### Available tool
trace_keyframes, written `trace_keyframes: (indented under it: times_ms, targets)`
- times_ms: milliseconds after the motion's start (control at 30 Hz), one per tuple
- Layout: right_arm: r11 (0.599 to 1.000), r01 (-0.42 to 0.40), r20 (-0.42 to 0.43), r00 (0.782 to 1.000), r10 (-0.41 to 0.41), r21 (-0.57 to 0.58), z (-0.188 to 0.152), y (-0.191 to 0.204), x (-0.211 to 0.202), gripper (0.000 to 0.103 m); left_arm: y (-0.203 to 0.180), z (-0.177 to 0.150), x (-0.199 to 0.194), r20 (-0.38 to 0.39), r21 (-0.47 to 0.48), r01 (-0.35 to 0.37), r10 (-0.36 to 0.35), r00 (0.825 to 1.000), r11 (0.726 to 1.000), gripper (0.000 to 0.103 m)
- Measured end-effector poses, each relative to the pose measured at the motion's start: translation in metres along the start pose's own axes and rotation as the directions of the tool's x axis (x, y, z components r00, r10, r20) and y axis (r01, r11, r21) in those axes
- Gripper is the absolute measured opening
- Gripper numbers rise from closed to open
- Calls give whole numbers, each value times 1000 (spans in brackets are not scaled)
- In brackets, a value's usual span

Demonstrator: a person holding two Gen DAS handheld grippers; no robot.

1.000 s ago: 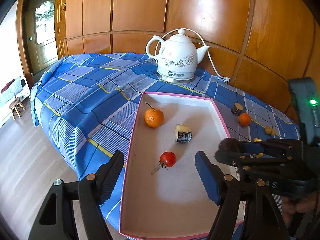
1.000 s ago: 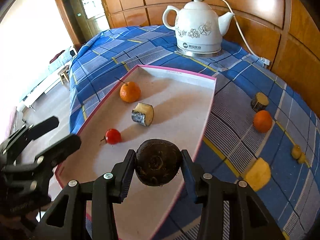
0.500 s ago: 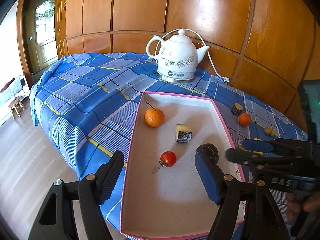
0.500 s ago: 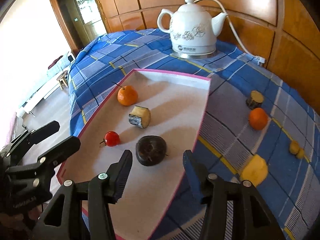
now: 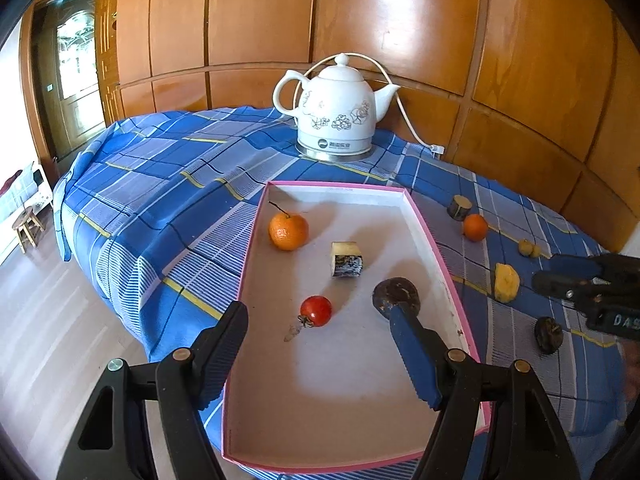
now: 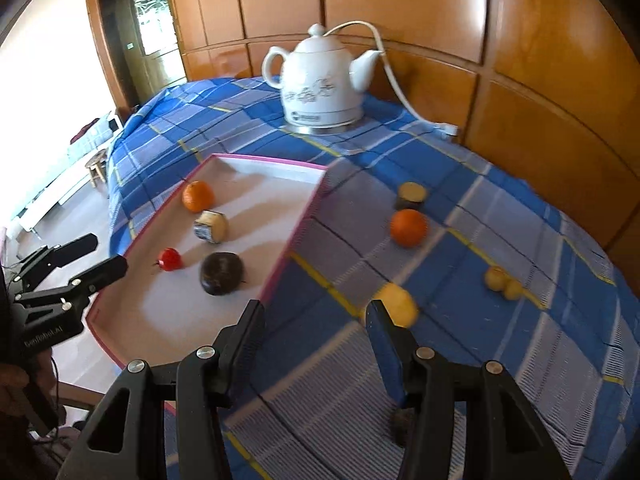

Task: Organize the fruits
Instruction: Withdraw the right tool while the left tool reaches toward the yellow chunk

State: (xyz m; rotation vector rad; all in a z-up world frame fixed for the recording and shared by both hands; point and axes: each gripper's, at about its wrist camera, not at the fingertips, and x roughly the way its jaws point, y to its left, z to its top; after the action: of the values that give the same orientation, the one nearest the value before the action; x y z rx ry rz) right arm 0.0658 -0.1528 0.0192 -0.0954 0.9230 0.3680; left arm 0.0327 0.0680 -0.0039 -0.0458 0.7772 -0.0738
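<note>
Both tools are spread and hold nothing: the left tool [image 5: 320,356] over the near end of the pink-edged tray [image 5: 434,232], the right tool [image 6: 314,340] over the table [image 6: 520,216] beside it. In the tray lie a dark fruit [image 6: 221,273], a tomato [image 5: 316,311], a cut piece [image 5: 346,259] and, farthest, an orange [image 5: 288,231].

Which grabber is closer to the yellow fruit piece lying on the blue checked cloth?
Right. The right gripper hangs just in front of the yellow fruit piece, one fingertip almost at it. The left gripper sits over the pink-edged tray, farther away.
</note>
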Motion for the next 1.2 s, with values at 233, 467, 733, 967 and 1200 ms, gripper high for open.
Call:
trace_keyframes:
  times_ms: [233,467,733,967,1200]
  targets:
    - [997,76,-4,997,-76,18,-10,-33,-15,53,-10,-2,1,-8,29,6,-6,1000,1000,74]
    - [982,173,-7,985,-173,70,-21,-81,-29,53,-22,-3,2,-15,59,12,-11,1000,998,74]
    - [939,275,-39,961,-273,204,-42,-148,-28,53,-37,-2,6,-33,102,25,-21,999,994,74]
    - [875,299,-71,953,-295,380,-54,-191,-32,53,-58,7,9,-33,148,50,-46,998,988,74]
    - [869,298,-80,953,-291,395,-52,-191,-35,53,-84,24,15,-40,191,101,-95,995,976,74]
